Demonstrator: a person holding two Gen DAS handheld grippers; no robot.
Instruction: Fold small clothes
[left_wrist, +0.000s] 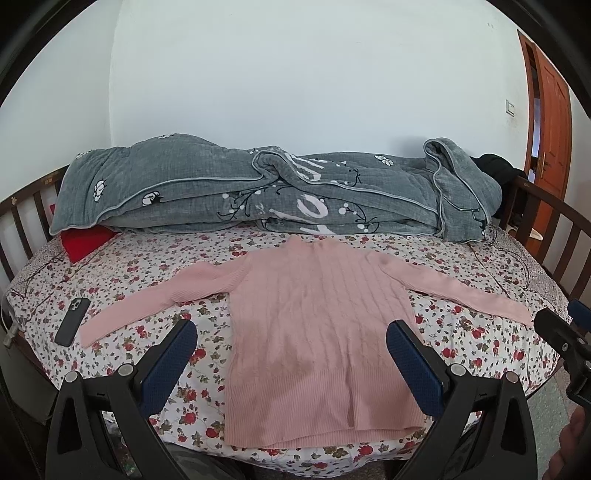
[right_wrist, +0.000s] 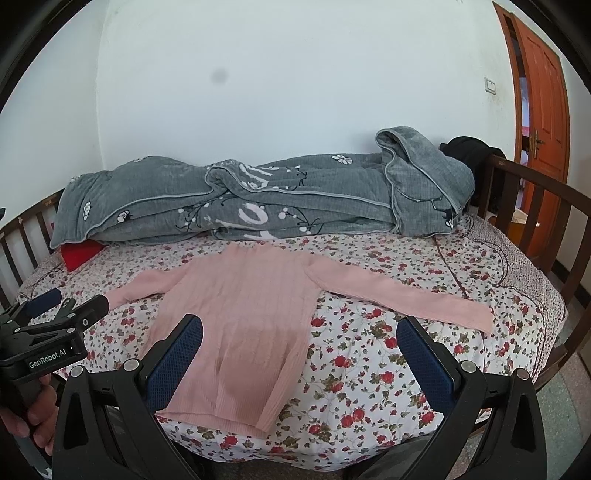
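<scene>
1. I am looking down at the pink sweater (left_wrist: 317, 332), which is lying flat and face up on the flowered bed (left_wrist: 110, 280), hem towards me, collar towards the grey quilt (left_wrist: 258, 192), both sleeves stretched out sideways.
2. I am holding my left hand-held gripper (left_wrist: 291, 354) spread wide over the sweater's body, gripping nothing; my right hand-held gripper (right_wrist: 299, 350) is likewise spread and empty, hanging over the sweater's right edge and the bare sheet.
3. I am judging that folding has not begun, so the sleeves come first.
4. I am planning to pinch each sleeve near its cuff, the right sleeve (right_wrist: 406, 295) with the right hand-held gripper and the left sleeve (left_wrist: 147, 306) with the left, catching only the knit and not the sheet beneath.
5. I am meaning to lift low and lay each sleeve across the chest, keeping the ribbed knit from stretching or bunching.
6. I am minding the phone (left_wrist: 73, 320) lying just beside the left cuff, so as not to drag it.
</scene>
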